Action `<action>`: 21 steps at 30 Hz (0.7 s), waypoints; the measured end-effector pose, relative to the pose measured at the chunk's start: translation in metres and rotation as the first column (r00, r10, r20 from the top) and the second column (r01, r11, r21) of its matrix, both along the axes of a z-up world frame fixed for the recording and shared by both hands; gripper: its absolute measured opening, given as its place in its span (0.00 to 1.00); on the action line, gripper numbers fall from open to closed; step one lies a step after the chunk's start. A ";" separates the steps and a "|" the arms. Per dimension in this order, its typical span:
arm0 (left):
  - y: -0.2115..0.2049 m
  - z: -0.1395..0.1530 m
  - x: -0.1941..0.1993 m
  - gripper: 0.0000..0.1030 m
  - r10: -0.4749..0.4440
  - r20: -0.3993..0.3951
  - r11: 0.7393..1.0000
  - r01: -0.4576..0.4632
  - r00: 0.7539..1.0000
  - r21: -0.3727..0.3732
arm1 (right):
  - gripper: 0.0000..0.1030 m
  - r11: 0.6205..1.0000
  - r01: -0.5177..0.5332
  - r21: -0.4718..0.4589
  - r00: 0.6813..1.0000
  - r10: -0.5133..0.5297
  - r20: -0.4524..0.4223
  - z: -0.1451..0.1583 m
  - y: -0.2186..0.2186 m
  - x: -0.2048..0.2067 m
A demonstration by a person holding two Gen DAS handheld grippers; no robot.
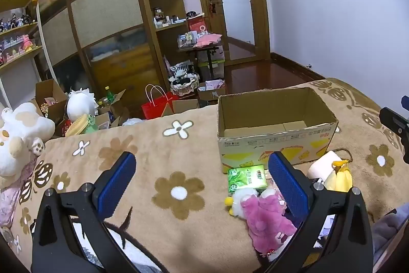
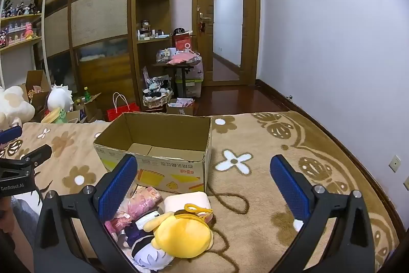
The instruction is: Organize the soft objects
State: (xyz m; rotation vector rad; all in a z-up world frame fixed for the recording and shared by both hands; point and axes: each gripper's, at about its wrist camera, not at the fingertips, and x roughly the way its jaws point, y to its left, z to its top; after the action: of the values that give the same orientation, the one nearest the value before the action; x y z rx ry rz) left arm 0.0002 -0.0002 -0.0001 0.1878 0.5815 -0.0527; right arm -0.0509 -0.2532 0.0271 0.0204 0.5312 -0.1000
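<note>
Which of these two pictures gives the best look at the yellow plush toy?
The right wrist view: the yellow plush lies close, nearly whole, between the open tool's fingers. The left wrist view shows only a sliver of it behind a finger, beside the box.

- The left gripper (image 1: 202,179) had black, triangular cut-out arms, blue textured pads and silver screws at seven and five o'clock.
- The right gripper (image 2: 204,181) looked identical.
- White "GenRobot.AI" lettering marked the left gripper's black body at nine o'clock.
</note>
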 end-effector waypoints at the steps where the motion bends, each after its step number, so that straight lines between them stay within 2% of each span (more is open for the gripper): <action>1: 0.000 0.000 0.000 0.99 -0.001 -0.002 1.000 0.001 1.000 -0.002 | 1.00 1.000 0.000 0.000 1.000 0.000 0.000 0.000 0.000 0.000; 21: 0.003 0.000 0.000 0.99 -0.001 -0.005 1.000 0.000 1.000 -0.014 | 1.00 1.000 0.001 0.001 1.000 -0.001 0.002 -0.001 0.000 0.000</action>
State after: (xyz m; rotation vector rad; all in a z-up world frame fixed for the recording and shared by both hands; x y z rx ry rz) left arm 0.0002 0.0028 0.0004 0.1746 0.5860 -0.0576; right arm -0.0508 -0.2528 0.0265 0.0218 0.5296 -0.1004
